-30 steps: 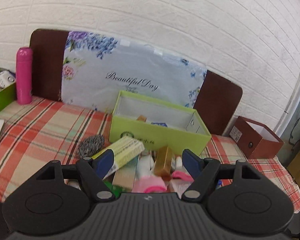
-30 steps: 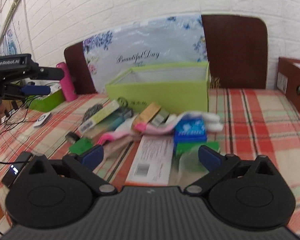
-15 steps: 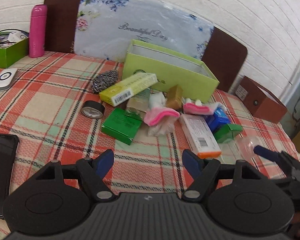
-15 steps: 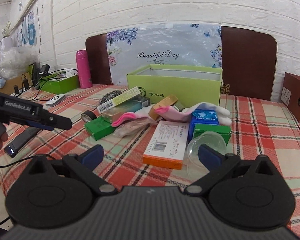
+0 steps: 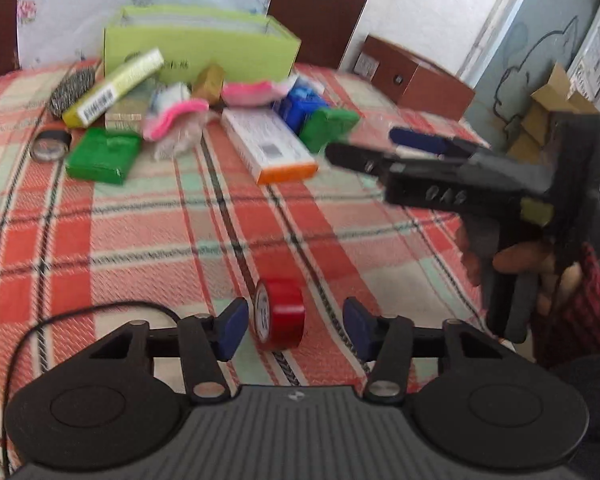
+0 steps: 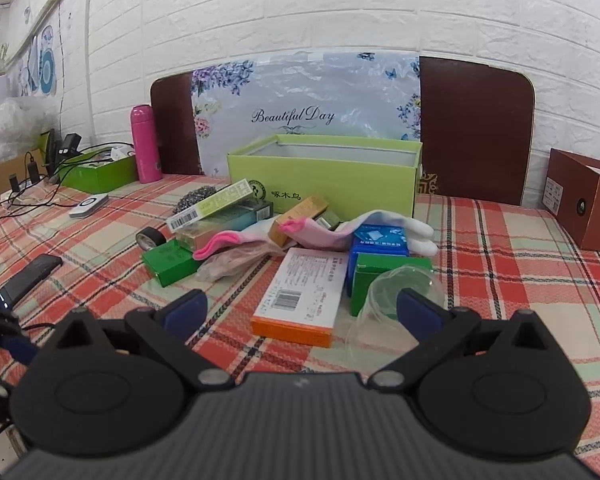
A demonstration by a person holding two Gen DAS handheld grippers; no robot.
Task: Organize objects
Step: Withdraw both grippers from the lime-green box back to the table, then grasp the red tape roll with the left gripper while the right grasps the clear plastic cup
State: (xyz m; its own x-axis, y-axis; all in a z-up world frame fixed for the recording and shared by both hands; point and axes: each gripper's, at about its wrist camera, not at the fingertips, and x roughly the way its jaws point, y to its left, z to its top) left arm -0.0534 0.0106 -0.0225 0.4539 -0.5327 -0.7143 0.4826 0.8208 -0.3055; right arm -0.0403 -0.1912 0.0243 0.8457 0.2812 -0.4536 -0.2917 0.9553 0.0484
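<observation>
A red tape roll stands on edge on the checked tablecloth, between the blue pads of my left gripper. Its jaws are closing, with a gap still showing on each side of the roll. My right gripper is open wide and holds nothing; a white box with an orange edge and a clear plastic cup lie just beyond its fingers. In the left wrist view a person's hand holds that right gripper above the table at the right. Behind the pile stands an open lime-green box.
The pile holds a green box, a black tape roll, pink gloves, a blue pack and a yellow-green carton. A phone, cables, a pink bottle and a green tray sit at the left. A brown box is at the right.
My left gripper has dropped and tilted down to the near table, bringing the red tape roll between its fingers, and the fingers have narrowed. The right gripper has hardly shifted.
</observation>
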